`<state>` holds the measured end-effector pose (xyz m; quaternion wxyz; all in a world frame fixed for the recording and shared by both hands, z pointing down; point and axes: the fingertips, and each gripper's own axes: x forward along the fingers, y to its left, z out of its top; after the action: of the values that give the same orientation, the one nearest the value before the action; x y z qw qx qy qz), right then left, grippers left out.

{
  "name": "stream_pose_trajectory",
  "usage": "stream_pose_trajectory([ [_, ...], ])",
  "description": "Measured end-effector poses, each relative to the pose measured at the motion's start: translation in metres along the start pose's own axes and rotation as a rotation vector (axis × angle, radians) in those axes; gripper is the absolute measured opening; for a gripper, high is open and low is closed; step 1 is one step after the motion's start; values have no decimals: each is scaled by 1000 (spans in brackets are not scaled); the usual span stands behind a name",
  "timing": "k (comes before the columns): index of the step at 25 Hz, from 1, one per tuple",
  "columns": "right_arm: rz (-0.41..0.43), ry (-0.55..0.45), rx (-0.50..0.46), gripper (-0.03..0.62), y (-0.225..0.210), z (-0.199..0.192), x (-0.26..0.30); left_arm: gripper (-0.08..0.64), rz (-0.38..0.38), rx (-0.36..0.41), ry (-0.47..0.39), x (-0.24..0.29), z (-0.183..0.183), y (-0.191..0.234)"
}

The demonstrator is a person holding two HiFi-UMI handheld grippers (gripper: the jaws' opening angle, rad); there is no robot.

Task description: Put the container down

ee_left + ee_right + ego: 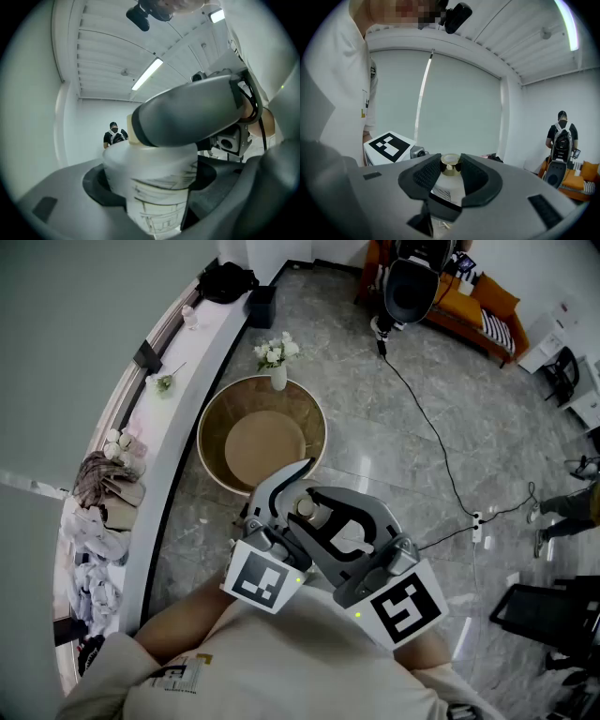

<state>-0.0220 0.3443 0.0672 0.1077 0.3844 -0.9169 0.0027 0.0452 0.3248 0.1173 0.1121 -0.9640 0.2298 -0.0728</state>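
Observation:
A white container with line drawings on its label (154, 187) is held up in front of my chest, over the floor near a round table. My left gripper (150, 180) has its jaws spread wide around the container's body, pads pressed on it. The container's gold cap (451, 165) sits between the ribbed pads of my right gripper (451, 172), which is shut on it. In the head view the two grippers (281, 512) (328, 517) cross over the container (307, 509), hiding most of it.
A round wooden table (217, 418) stands just ahead, with a vase of white flowers (277, 357) at its far rim. A cluttered window ledge (103, 493) runs on the left. A cable (441, 446) crosses the floor; a person (561, 136) stands far off.

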Motion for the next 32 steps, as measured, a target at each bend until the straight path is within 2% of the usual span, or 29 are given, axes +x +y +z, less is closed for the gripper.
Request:
stream_pose_trajectory([
  [21,20,-14,18,129,9,-7,-8,350,12,7,29,-5,-5,-12],
  [32,50,-25,30,129,-2,-17,-24,350,26,1,59,11,-10,-27],
])
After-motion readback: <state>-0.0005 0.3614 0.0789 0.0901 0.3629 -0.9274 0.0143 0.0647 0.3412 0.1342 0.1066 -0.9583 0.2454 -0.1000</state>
